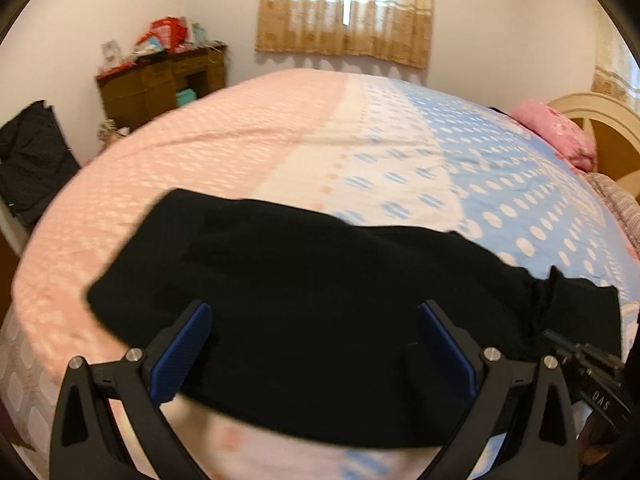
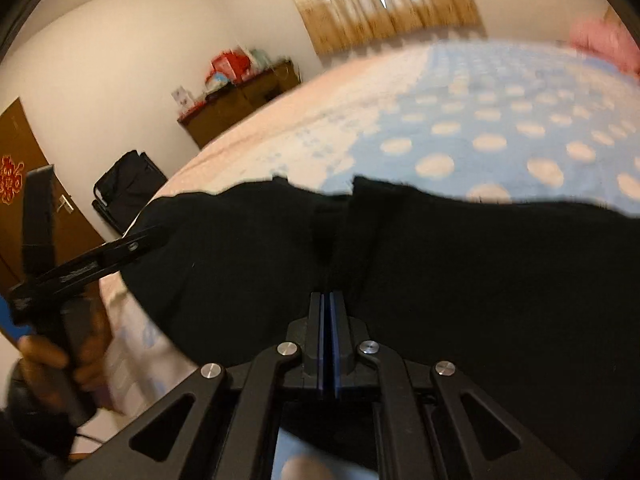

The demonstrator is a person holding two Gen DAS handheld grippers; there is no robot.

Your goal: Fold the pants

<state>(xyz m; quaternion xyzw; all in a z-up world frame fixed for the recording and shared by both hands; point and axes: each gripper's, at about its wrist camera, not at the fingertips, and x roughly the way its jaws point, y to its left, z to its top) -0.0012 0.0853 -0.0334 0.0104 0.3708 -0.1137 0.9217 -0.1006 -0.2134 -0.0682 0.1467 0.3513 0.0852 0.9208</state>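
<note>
A wide bed under a pink, white and blue dotted sheet fills both views. Across its near edge lie the black fabric pants, long axis running left to right. The left gripper hovers above them, blue-padded jaws spread wide. The right gripper has its jaws pressed together, the cloth bunching at their tips.

L gripper jaws wide apart | over black pants (on bed)
</note>
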